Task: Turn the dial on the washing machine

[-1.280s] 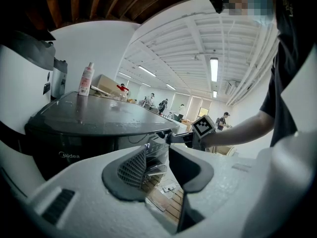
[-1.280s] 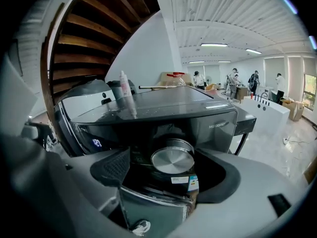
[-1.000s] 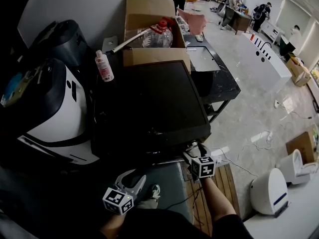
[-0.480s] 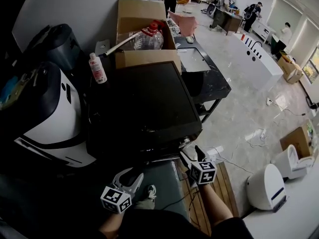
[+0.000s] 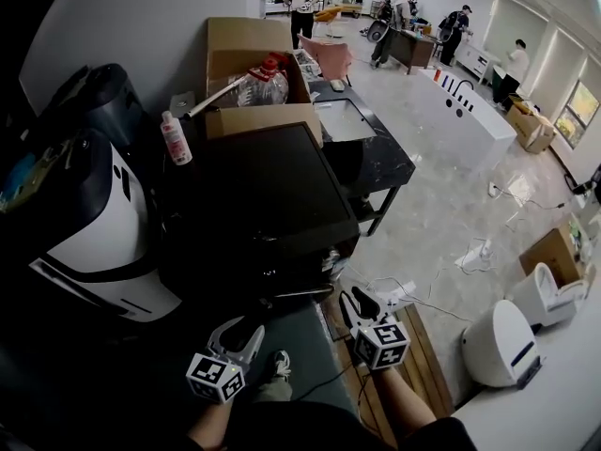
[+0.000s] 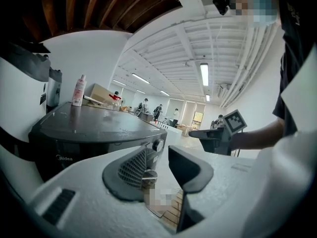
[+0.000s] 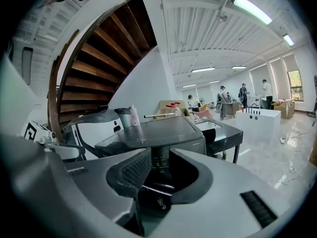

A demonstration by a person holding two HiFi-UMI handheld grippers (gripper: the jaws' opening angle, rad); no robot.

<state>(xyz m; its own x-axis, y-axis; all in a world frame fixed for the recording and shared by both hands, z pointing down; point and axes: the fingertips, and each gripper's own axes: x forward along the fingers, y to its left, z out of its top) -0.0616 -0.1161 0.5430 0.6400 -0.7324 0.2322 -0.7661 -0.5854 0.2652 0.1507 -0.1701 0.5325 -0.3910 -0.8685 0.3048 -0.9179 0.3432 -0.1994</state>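
Note:
The dark washing machine [image 5: 263,195] stands in the middle of the head view, its flat top facing me. Its round dial [image 6: 157,144] shows on the front panel's right corner in the left gripper view. My right gripper [image 5: 354,301] hangs just in front of the machine's right front corner, clear of it. Its jaws have just been closing and stand a little apart, with nothing between them [image 7: 159,157]. My left gripper [image 5: 239,332] is lower and to the left, open and empty [image 6: 158,155], and points at the dial from a distance.
A white appliance [image 5: 94,224] stands left of the machine. A pink-capped bottle [image 5: 174,139] and a cardboard box [image 5: 249,40] stand behind it, a black table [image 5: 362,139] to its right. A wooden pallet [image 5: 413,346], cables and a white device [image 5: 498,341] lie on the floor.
My right gripper has drawn back from the machine's front corner towards me, and its jaws have narrowed. The left gripper has shifted a little.

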